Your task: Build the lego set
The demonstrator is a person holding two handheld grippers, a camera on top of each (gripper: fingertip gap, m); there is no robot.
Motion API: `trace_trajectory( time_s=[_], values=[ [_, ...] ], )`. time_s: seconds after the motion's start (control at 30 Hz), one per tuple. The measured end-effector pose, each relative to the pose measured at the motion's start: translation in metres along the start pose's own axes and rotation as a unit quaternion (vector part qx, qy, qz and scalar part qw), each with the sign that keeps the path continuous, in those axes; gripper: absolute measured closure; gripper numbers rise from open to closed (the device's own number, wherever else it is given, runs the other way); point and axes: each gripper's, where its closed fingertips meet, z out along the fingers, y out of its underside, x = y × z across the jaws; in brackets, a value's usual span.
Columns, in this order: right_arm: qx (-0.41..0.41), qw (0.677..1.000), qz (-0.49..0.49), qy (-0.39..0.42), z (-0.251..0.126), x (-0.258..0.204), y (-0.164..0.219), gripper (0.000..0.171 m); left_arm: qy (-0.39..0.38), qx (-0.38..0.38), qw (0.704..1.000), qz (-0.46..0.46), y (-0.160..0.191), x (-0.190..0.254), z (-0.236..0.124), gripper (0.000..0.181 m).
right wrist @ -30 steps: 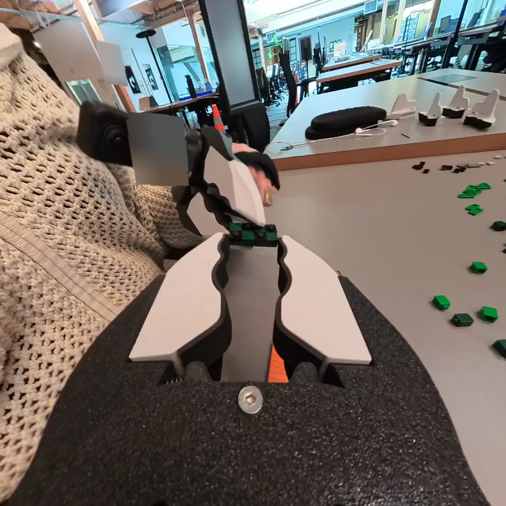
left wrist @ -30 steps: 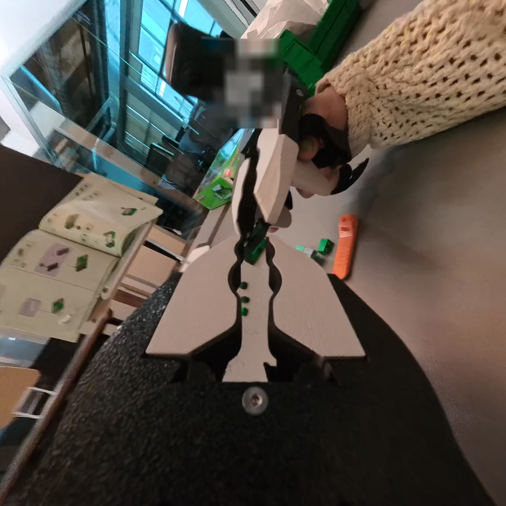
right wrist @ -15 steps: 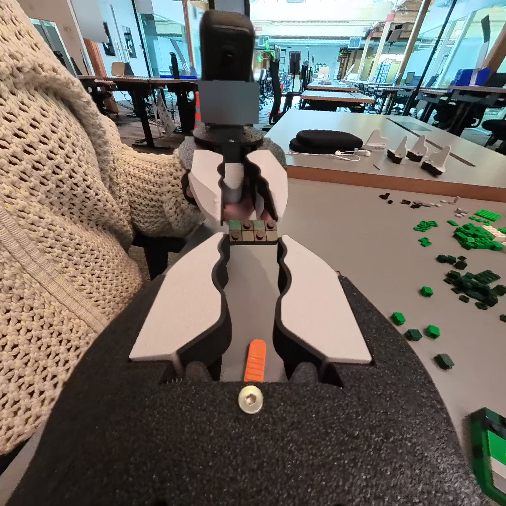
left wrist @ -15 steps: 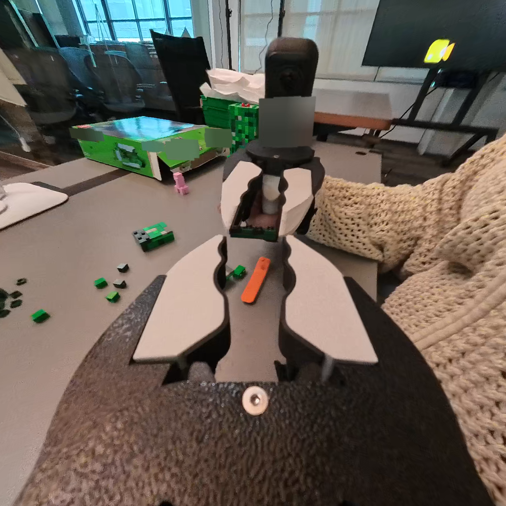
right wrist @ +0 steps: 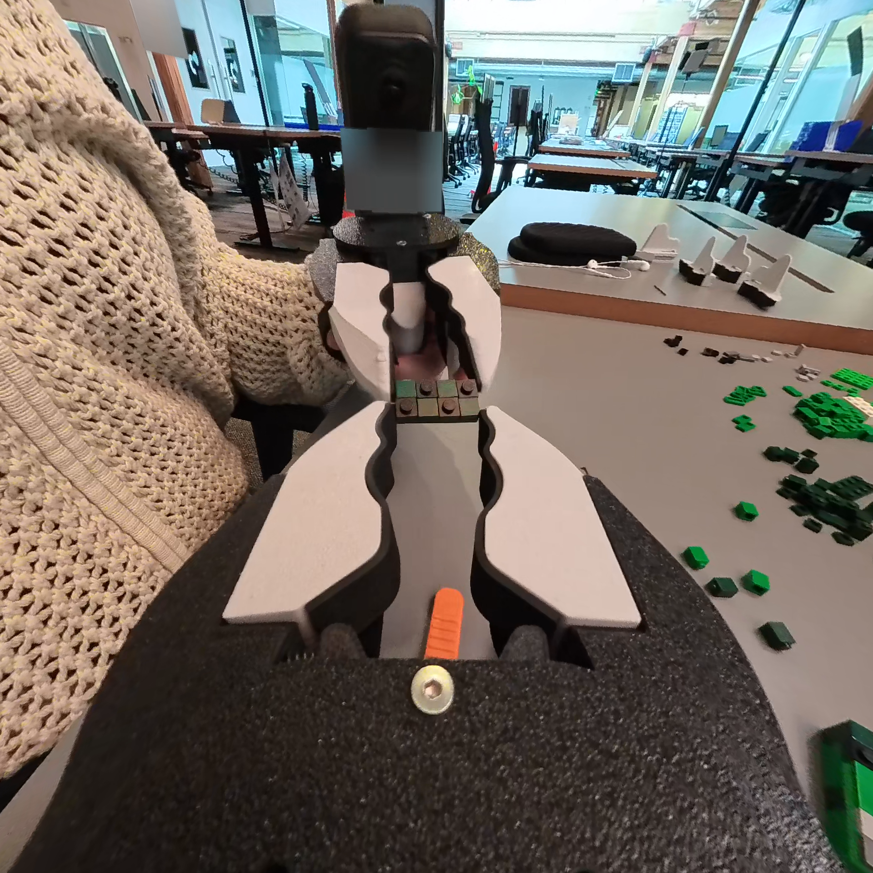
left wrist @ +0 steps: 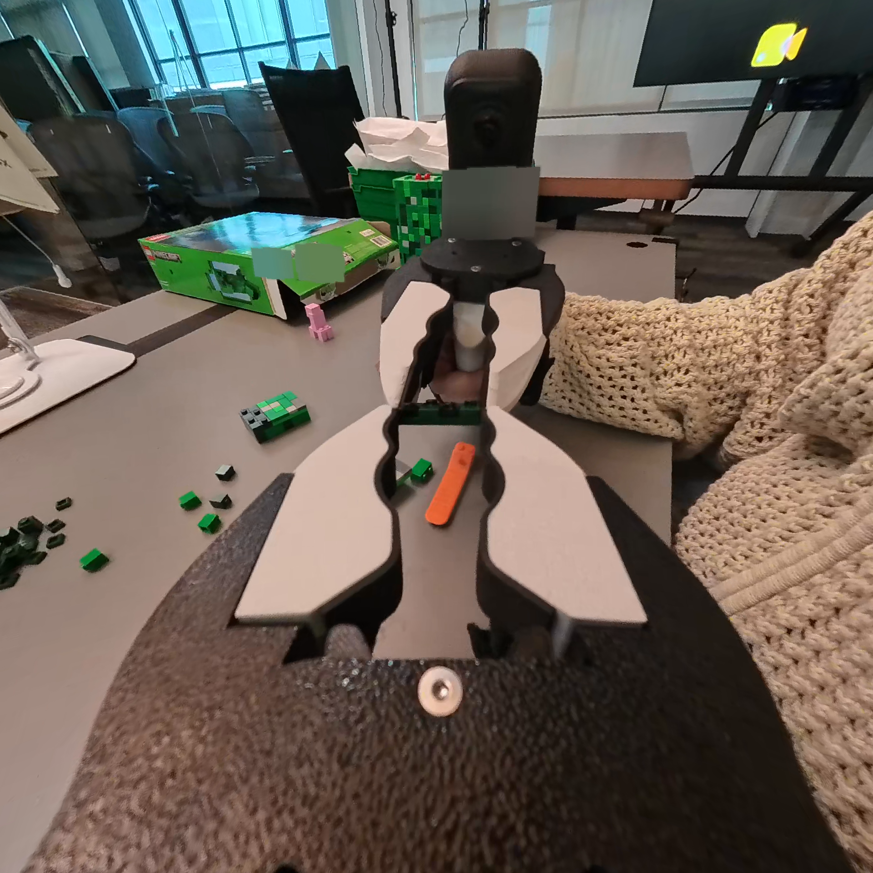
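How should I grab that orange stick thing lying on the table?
Pinch the orange tool across its narrow middle, coming straight down from above. It lies flat on the table, long and thin, so fingers fit its two long edges. The left gripper and right gripper seem shut on the green brick piece.

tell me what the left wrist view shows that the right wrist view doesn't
Only the left wrist view shows the green set box, the pink figure, the small built green block and the monitor stand base.

Only the right wrist view shows the large pile of green pieces, the black pouch and the studded top of the held brick.

Both show the held lego brick between both grippers' tips and the orange brick separator.
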Motion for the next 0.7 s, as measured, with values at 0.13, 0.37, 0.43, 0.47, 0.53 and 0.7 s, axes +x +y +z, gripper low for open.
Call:
trace_trajectory(
  time_s=[0.13, 0.37, 0.43, 0.47, 0.53, 0.7],
  values=[
    [-0.001, 1.000, -0.001, -0.001, 0.000, 0.000, 0.000, 0.139, 0.004, 0.000, 1.000, -0.005, 0.001, 0.000, 0.000, 0.148],
    [-0.016, 1.000, 0.003, 0.024, -0.004, 0.008, 0.003, 0.136, -0.021, 0.000, 0.999, 0.024, 0.000, -0.006, -0.001, 0.148],
    [-0.074, 0.995, 0.045, 0.053, -0.013, 0.020, 0.020, 0.136, -0.037, -0.007, 0.999, 0.039, 0.002, -0.010, -0.002, 0.148],
    [-0.127, 0.986, 0.071, 0.076, -0.020, 0.028, 0.037, 0.135, -0.043, -0.012, 0.998, 0.046, 0.004, -0.011, -0.003, 0.148],
    [-0.216, 0.965, 0.077, 0.127, -0.035, 0.042, 0.067, 0.130, -0.054, -0.023, 0.997, 0.059, 0.007, -0.014, -0.005, 0.148],
    [-0.269, 0.945, 0.091, 0.165, -0.045, 0.050, 0.084, 0.119, -0.069, -0.034, 0.995, 0.069, 0.012, -0.020, -0.005, 0.148]
  ],
)
